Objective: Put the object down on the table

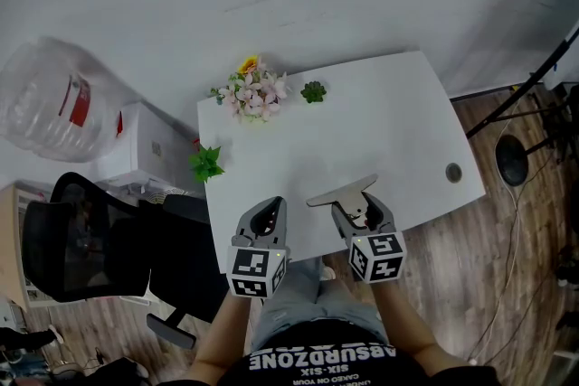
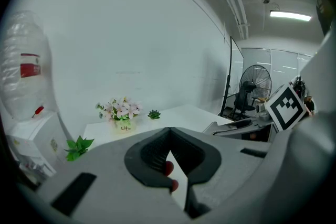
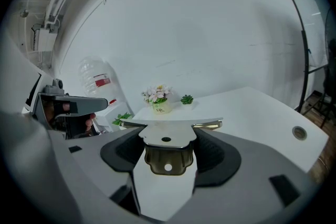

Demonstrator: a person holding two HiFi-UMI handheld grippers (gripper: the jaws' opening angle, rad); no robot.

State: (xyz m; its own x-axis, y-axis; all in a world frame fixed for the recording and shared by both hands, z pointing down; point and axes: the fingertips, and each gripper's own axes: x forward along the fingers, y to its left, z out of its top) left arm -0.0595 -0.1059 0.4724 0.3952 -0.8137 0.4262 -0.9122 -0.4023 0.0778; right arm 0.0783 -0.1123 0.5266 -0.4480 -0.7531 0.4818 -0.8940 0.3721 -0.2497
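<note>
Evidently I was at the carrying stage. The right gripper had its fingers closed on a flat T-shaped metal bracket, held over the near part of the white bench, and it did not look set down yet. In the right gripper view the bracket's stem sat clamped between the two dark pads. Its wide crossbar stuck out past the fingertips, roughly level, toward the potted flowers. The left gripper, just beside, had its fingers drawn together on nothing. By my reckoning the next move called for lowering the right gripper until the bracket lay flat on bare bench, then spreading the fingers and backing off without dragging it.
</note>
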